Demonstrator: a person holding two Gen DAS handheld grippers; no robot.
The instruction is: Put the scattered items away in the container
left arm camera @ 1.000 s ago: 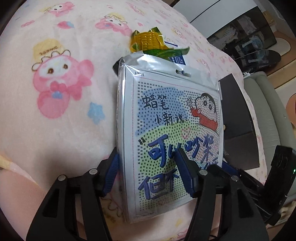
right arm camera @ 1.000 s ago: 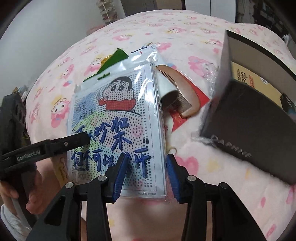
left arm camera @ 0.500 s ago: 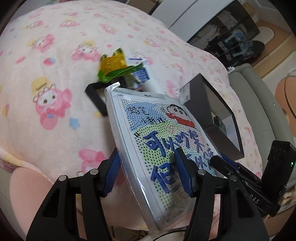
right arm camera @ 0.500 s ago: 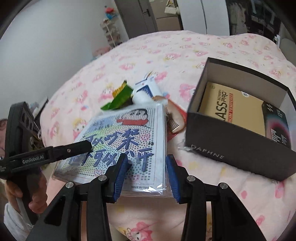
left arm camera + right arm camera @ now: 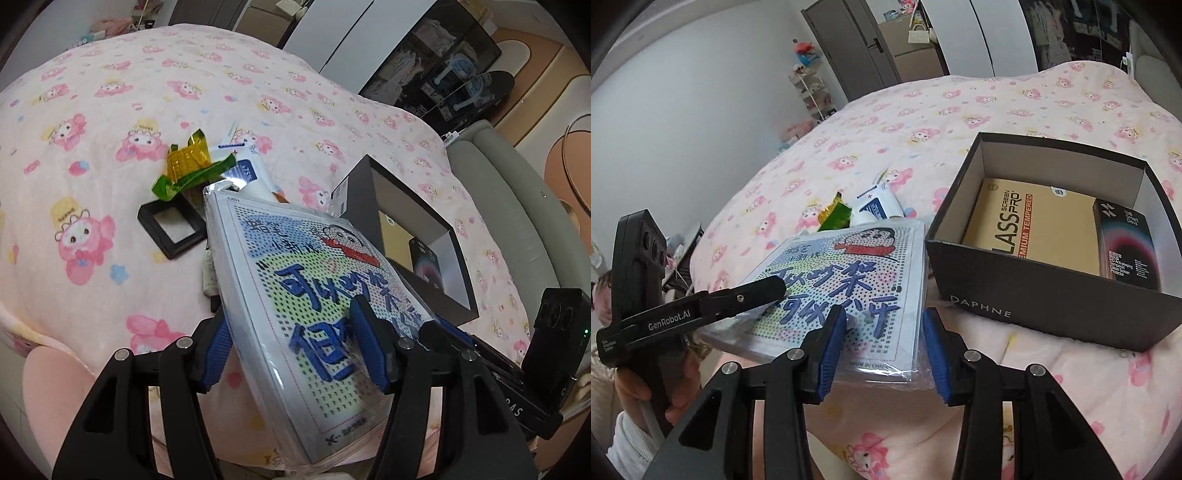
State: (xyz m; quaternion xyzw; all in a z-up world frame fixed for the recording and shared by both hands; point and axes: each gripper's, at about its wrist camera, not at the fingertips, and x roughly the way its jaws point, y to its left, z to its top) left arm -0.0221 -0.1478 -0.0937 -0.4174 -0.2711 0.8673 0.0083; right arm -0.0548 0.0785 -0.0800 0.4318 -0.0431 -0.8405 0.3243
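Observation:
A flat clear-wrapped packet [image 5: 306,295] with a cartoon boy and blue writing hangs tilted above the pink bed, held by both grippers. My left gripper [image 5: 293,343] clamps its near edge, one blue pad under it and one on top; its jaws are opening slightly, pads still on the packet. My right gripper [image 5: 882,347] is shut on the packet's [image 5: 849,280] near right corner. An open dark box [image 5: 1034,295] marked DAPHNE sits right of the packet, holding a yellow screen-protector pack [image 5: 1027,229] and a dark carton [image 5: 1126,243]. The left wrist view shows this box [image 5: 354,192] behind the packet.
On the blanket lie a yellow-green snack wrapper [image 5: 188,162], a white tube [image 5: 247,173], a small black frame [image 5: 171,229] and a small pale item [image 5: 208,273]. A grey padded bed end [image 5: 498,206] runs along the right. A person's hand [image 5: 639,398] grips the left tool.
Both grippers have risen with the packet, lifting it off the blanket. The black frame under it is uncovered, and the inside of the box has come into view.

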